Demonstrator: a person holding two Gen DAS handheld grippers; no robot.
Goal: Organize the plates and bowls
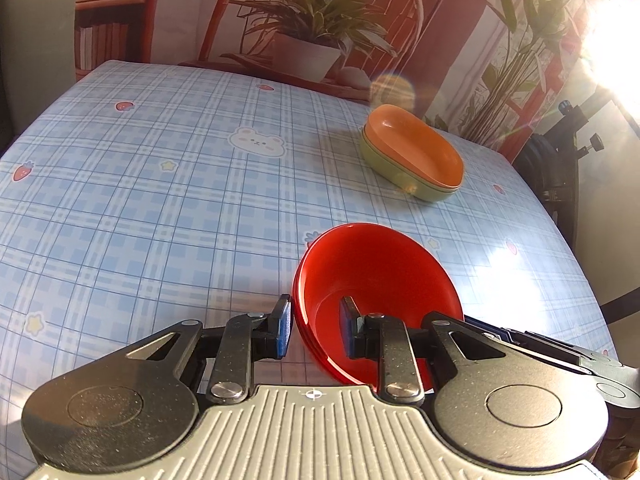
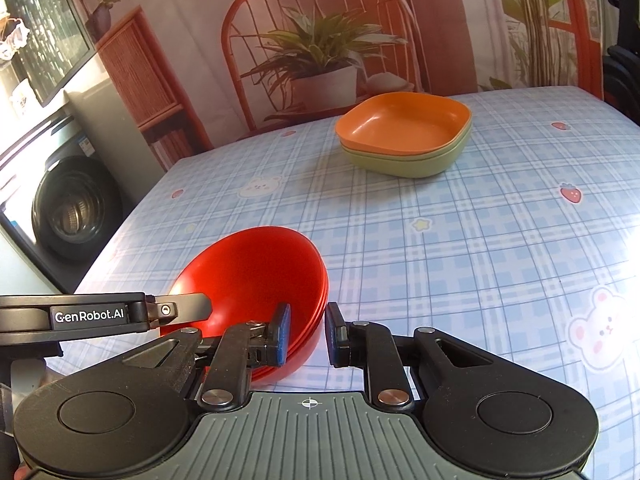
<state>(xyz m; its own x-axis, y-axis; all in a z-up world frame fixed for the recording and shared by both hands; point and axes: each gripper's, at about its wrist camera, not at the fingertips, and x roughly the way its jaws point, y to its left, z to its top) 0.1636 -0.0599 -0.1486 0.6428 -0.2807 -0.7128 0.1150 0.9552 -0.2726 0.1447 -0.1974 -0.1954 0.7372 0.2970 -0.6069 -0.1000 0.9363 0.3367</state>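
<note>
A stack of red bowls [image 1: 380, 272] [image 2: 248, 268] sits tilted near the front of the table with the blue checked cloth [image 1: 160, 200] [image 2: 480, 240]. My left gripper [image 1: 316, 312] is shut on the stack's left rim, one pad outside and one inside. My right gripper [image 2: 308, 316] is shut on the opposite rim in the same way. Each gripper shows at the edge of the other's view, the right gripper [image 1: 560, 352] and the left gripper [image 2: 120, 312]. Farther back, an orange square dish [image 1: 416, 148] [image 2: 404, 124] is nested in a green dish [image 1: 400, 176] [image 2: 404, 164].
A printed backdrop with a chair and a potted plant [image 2: 320, 52] hangs behind the table. A washing machine [image 2: 68, 208] stands beyond the table's left edge. A black stand [image 1: 568, 140] is off the right edge, in strong sun glare.
</note>
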